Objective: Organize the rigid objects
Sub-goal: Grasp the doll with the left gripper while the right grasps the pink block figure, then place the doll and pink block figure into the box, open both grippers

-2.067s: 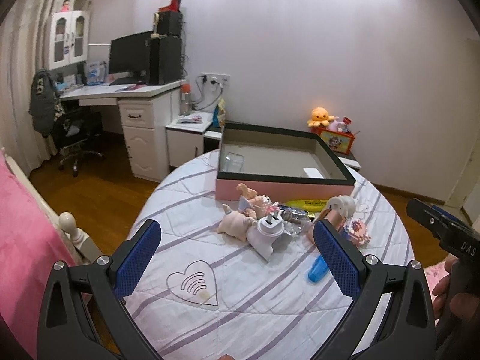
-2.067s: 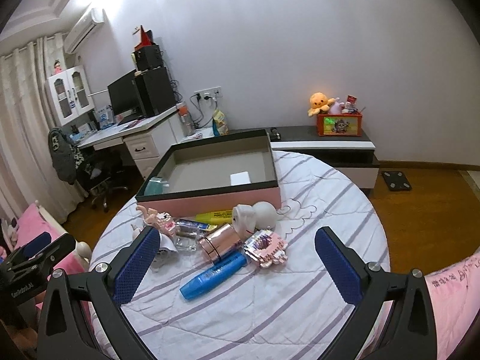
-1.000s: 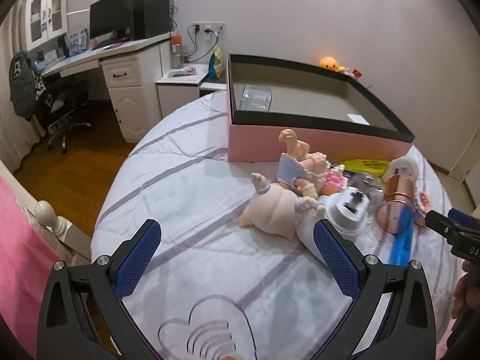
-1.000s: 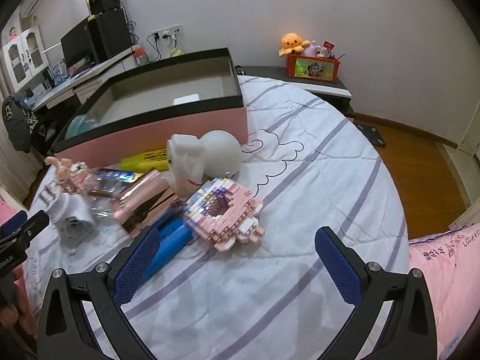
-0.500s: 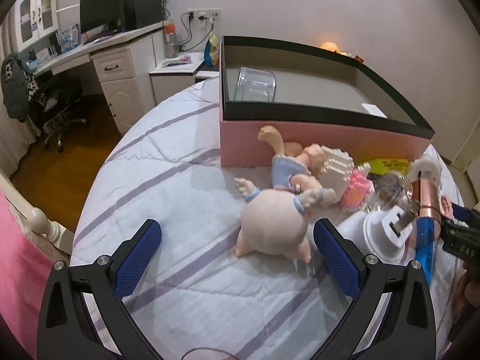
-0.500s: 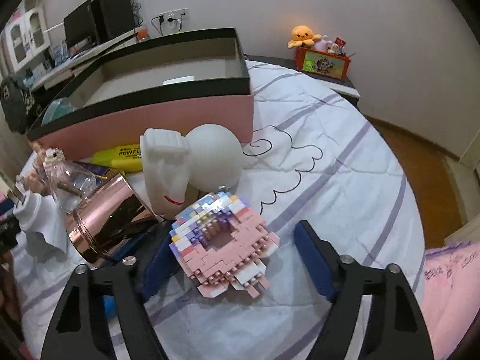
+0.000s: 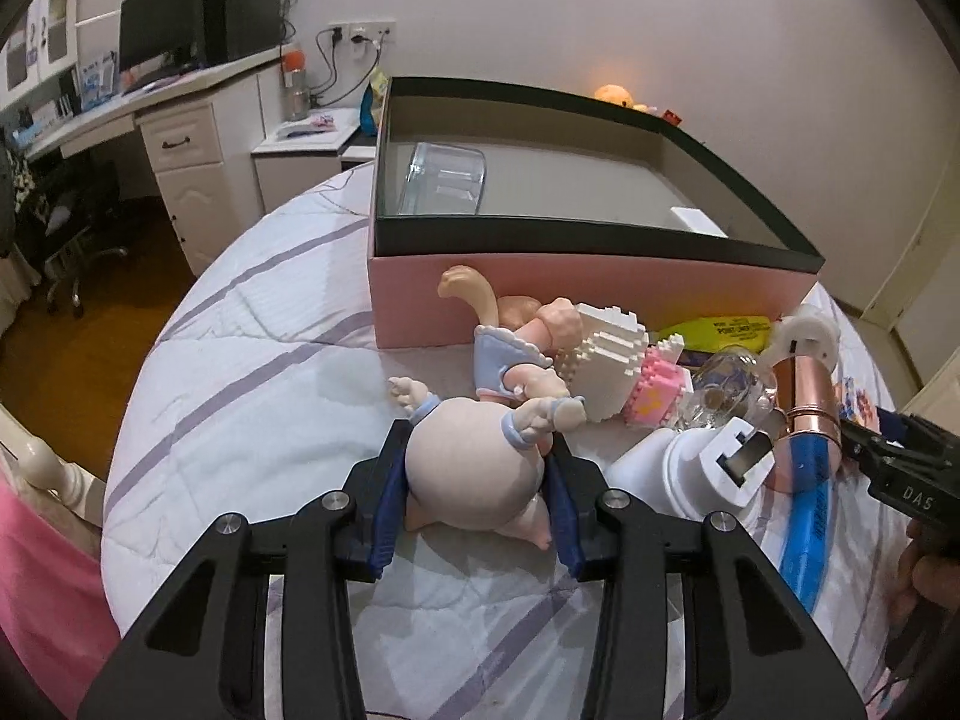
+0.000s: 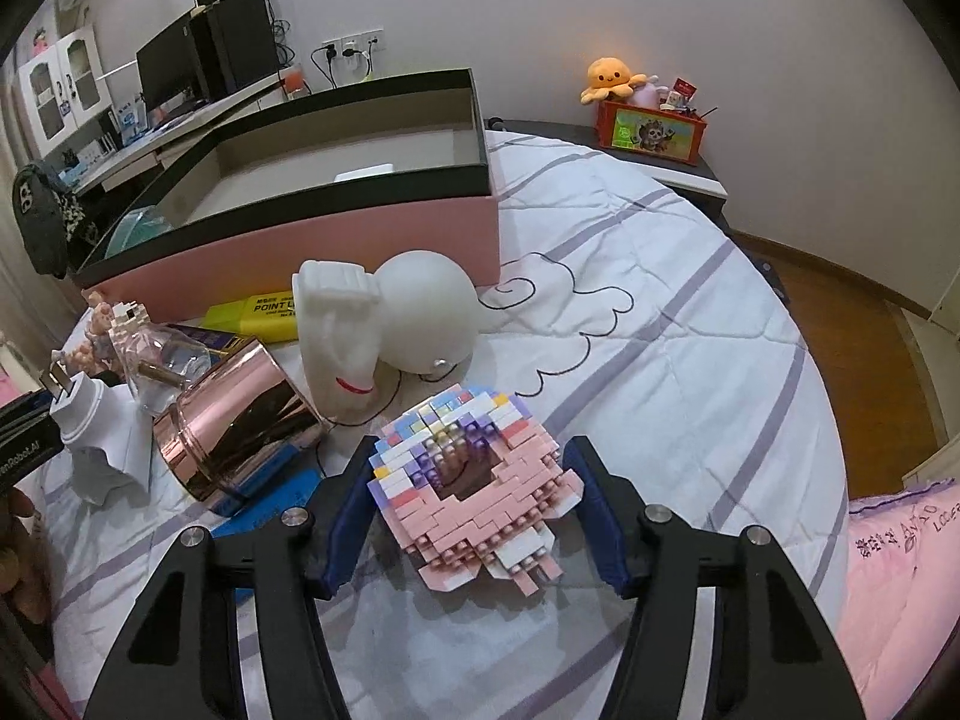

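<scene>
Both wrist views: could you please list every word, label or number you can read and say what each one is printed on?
"POINT", cut off by the white figure: flat yellow pack before the pink box.
"DAS": black right gripper body, left wrist view.
"enRobot.AI", start cut off: black left gripper body, right wrist view.
Blue tube: blurred print, unreadable.
Pink bedding: dark writing, unreadable.

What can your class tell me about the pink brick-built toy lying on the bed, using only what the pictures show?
The pink brick-built toy is a flat figure of small studded bricks: mostly pink, with white, lilac, blue and yellow rows along its far edge and a dark hollow at its middle. It lies flat on the striped white quilt, beside the shiny copper cylinder. The right claw is closing around it, a blue pad against each side.
</scene>
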### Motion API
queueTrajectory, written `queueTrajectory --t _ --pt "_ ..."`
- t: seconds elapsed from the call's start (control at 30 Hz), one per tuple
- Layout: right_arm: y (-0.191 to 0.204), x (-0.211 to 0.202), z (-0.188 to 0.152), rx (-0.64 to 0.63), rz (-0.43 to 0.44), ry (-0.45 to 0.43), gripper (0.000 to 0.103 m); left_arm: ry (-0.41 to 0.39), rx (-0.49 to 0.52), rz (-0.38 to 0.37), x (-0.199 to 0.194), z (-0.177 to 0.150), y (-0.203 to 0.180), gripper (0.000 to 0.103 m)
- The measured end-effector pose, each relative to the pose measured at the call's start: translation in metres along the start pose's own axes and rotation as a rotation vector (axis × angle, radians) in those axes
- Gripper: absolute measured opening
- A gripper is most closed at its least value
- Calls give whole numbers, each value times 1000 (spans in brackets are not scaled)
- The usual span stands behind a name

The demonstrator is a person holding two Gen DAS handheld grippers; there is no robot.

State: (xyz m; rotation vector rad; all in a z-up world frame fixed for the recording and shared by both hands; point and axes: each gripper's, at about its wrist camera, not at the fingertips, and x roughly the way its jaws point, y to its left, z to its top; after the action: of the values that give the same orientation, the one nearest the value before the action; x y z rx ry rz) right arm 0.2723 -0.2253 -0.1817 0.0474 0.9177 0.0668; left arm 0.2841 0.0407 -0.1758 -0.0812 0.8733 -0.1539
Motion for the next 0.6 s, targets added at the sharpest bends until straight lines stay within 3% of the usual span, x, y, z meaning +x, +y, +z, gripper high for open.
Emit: queueTrajectory --t 0.37,0.6 --pt "0 -28 11 3 42 -50 62 -36 -25 3 -32 -11 11 41" --pt "14 -46 39 -40 83 -114 62 -111 -16 6 -64 6 14 41"
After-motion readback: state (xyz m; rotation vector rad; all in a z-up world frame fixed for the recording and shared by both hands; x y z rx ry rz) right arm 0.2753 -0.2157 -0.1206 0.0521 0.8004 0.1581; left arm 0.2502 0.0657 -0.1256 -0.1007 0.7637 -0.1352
